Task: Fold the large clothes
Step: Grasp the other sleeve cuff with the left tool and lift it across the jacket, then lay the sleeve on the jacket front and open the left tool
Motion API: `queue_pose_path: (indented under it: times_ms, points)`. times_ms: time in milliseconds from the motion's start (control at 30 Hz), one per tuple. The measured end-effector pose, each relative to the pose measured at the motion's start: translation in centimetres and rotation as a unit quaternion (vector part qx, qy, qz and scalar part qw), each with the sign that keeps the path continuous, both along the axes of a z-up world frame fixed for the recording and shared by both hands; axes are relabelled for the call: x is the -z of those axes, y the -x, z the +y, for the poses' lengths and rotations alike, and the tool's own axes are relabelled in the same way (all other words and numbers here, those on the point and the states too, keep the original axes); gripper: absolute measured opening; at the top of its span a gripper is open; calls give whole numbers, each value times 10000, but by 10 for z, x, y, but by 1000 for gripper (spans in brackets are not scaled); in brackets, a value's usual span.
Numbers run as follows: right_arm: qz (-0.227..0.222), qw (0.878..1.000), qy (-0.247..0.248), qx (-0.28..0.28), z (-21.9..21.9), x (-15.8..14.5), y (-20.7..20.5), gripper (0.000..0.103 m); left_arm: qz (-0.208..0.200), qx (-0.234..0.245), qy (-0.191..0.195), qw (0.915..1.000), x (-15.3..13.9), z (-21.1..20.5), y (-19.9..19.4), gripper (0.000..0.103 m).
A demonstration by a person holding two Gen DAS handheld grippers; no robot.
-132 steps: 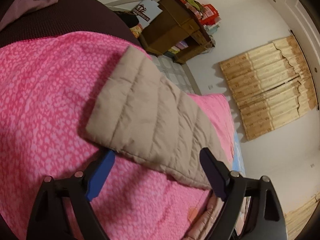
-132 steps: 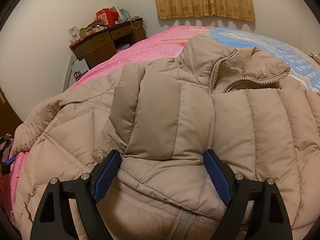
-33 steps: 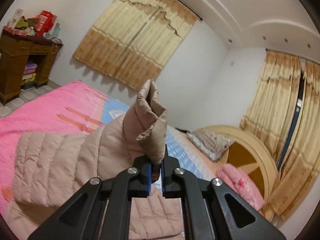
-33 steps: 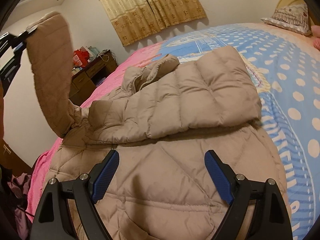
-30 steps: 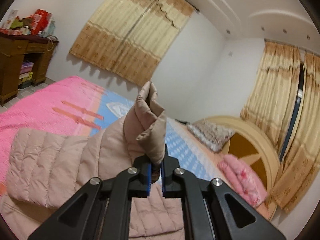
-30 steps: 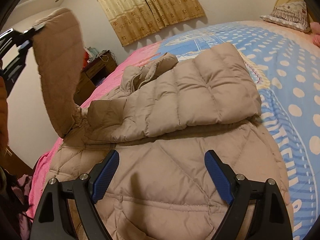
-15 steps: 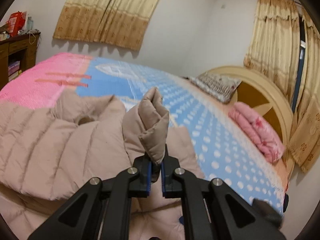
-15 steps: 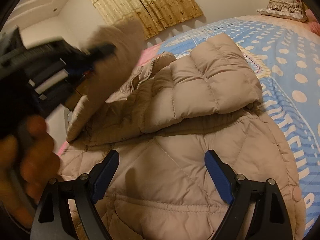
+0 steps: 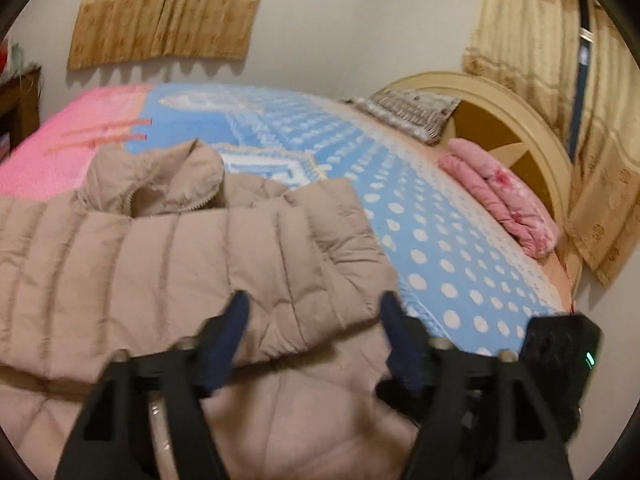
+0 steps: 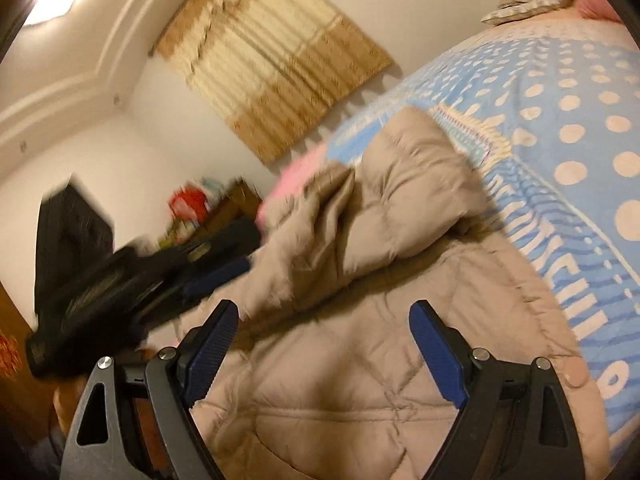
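A beige quilted puffer jacket (image 9: 168, 256) lies on the bed, both sleeves folded across its body. Its zip collar (image 9: 156, 184) points to the far side. My left gripper (image 9: 314, 314) is open and empty, just above the folded sleeve's cuff edge. In the right wrist view the jacket (image 10: 380, 344) fills the lower middle. My right gripper (image 10: 324, 320) is open and empty over the jacket's lower body. The left gripper (image 10: 208, 264) shows blurred at the left of that view, beside the folded sleeves.
The bed has a blue dotted cover (image 9: 432, 240) on the right and a pink blanket (image 9: 60, 148) on the left. A folded pink quilt (image 9: 504, 204) and a pillow (image 9: 408, 108) lie by the round headboard (image 9: 516, 136). A wooden desk (image 10: 228, 208) stands by the wall.
My left gripper carried the sleeve across the jacket, lowered it and opened, leaving it folded on the body. My right gripper stayed open and tilted up to the left.
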State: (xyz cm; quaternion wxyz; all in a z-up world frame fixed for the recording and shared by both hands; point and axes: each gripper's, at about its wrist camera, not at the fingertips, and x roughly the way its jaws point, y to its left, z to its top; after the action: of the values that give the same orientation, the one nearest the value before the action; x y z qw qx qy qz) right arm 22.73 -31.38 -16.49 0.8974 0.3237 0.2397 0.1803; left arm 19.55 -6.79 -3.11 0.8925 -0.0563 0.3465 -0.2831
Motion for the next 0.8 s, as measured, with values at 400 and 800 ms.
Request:
queue_pose_path:
  times_ms: [400,800]
  points:
    - [-437,9934,1045,-174,34,-91,-13,91,-707,-2040,-1163,9695,-3,136,-45,95]
    - [1128,9648,2205,-883,95,-25,-130,91,990,-3211,-1323,9325,83,201,-91,103]
